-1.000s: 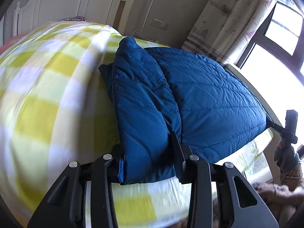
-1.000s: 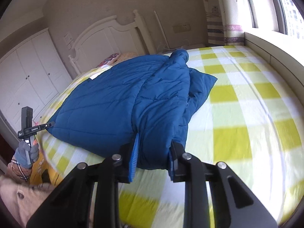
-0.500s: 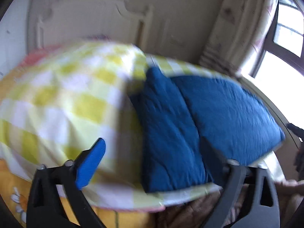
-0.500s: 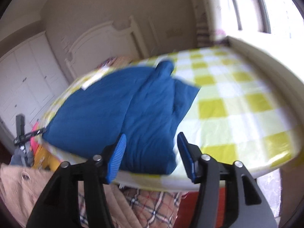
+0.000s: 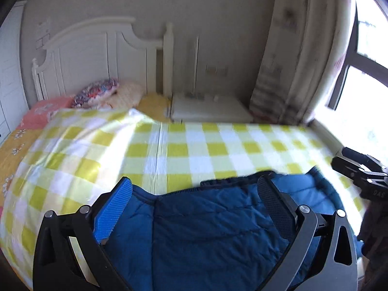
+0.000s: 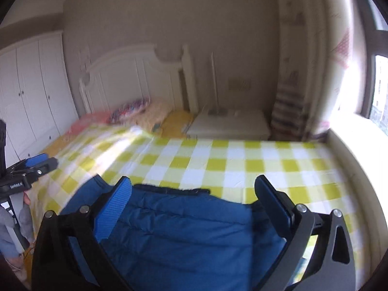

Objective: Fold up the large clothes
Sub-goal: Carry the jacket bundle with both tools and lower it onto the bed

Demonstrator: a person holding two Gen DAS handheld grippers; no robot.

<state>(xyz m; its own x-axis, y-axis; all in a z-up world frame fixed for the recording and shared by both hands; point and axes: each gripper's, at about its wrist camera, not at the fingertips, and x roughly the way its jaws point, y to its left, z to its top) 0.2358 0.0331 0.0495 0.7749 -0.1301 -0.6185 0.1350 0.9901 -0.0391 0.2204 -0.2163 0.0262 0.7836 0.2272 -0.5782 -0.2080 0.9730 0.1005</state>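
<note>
A blue quilted jacket point(image 5: 206, 230) lies folded on the yellow-and-white checked bed cover point(image 5: 194, 145), near the bed's front edge. My left gripper point(image 5: 194, 181) hovers over it, jaws wide and still opening, with the pads clear of the cloth. The same jacket point(image 6: 181, 230) fills the bottom of the right wrist view. My right gripper point(image 6: 194, 181) hangs above it with its jaws opening too and nothing pinched. Each gripper shows in the other's view: the right gripper point(image 5: 359, 172) at the right edge, the left gripper point(image 6: 29, 167) at the left edge.
A white headboard point(image 5: 97, 55) and patterned pillows point(image 5: 97, 92) stand at the far end of the bed. A white nightstand point(image 5: 208, 109) sits beside them, with a curtain point(image 5: 291, 60) and bright window on the right. White wardrobe doors point(image 6: 31, 92) line the left wall.
Both grippers were shut on the jacket's near edge; they have let go, opened wide and risen. The jacket now sits low in both views and the headboard has come into sight.
</note>
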